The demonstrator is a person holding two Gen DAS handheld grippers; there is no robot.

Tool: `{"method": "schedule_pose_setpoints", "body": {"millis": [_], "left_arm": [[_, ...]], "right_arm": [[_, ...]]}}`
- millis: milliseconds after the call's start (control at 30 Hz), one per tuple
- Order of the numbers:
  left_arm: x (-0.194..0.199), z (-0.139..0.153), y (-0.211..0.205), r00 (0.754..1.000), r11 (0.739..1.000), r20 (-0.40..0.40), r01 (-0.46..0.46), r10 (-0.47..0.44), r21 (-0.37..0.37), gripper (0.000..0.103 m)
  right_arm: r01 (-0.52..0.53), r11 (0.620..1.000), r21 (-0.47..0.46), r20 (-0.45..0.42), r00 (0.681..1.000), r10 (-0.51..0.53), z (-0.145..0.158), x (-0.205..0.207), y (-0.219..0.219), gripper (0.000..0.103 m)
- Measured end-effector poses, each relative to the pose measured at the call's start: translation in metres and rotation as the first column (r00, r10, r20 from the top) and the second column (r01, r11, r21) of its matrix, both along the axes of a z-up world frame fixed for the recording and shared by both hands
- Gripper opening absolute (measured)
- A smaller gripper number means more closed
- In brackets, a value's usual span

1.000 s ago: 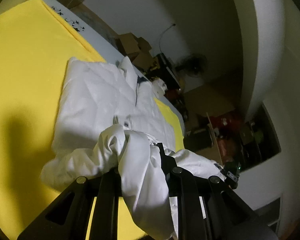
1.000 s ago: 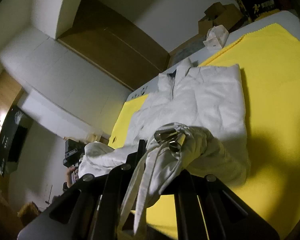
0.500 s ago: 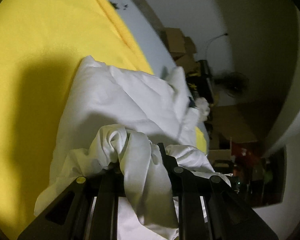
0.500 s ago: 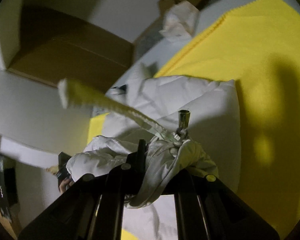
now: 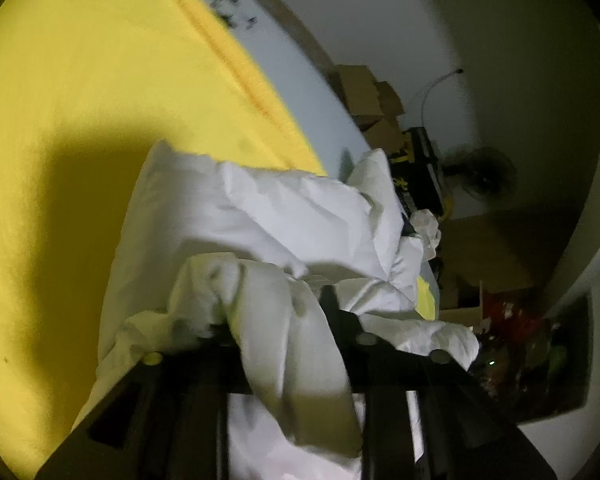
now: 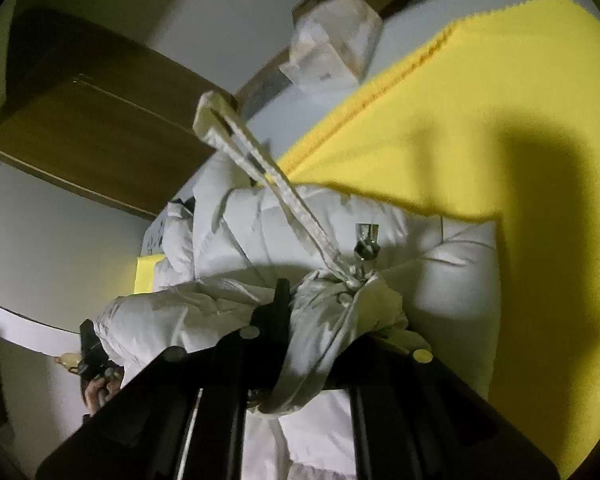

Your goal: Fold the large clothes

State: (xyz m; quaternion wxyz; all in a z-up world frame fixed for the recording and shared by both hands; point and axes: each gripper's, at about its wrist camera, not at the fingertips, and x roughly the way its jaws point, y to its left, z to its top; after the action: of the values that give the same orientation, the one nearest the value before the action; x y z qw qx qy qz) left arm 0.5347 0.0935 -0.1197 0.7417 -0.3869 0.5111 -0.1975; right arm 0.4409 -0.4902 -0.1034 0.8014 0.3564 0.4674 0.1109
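The left gripper (image 5: pixel 276 312) is letting go: its jaws have just been opening, and a bunched fold of the white jacket (image 5: pixel 260 216) is lying loose between them, draping over the fingers rather than being pinched. The right gripper (image 6: pixel 320 312) is starting to ease too, its jaws having just been opening a little, though the hem is crowding the gap there and looks to be lightly nipped; a drawcord (image 6: pixel 284 192) with its toggle (image 6: pixel 366 240) is springing up from that bunch. Beyond both, the jacket is lying on the yellow cloth (image 5: pixel 80 120), with the lower part doubled up over the body and the collar end pointing toward the boxes (image 5: pixel 364 92) at the far edge. This is most likely the end of a bottom-to-top fold, with the hem being laid down. The next move is probably calling for both jaws to be spreading fully, then drawing back without dragging the fold open; the cord could be snagging a finger.
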Motion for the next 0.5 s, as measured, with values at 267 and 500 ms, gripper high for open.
{"method": "schedule_pose_setpoints", "body": {"millis": [267,500], "left_arm": [[-0.044,0.085,0.009,0.936,0.987,0.346,-0.114,0.069,0.113,0.103],[-0.132,0.132,-0.032,0.853,0.918,0.522,-0.203,-0.006,0.341,0.103]], "right_arm": [[0.145,0.985,-0.088,0.26,0.958,-0.118,0.074,-0.049,0.005,0.103],[0.062,0.988,-0.138,0.408,0.913,0.0,0.136,-0.114,0.064,0.103]]}}
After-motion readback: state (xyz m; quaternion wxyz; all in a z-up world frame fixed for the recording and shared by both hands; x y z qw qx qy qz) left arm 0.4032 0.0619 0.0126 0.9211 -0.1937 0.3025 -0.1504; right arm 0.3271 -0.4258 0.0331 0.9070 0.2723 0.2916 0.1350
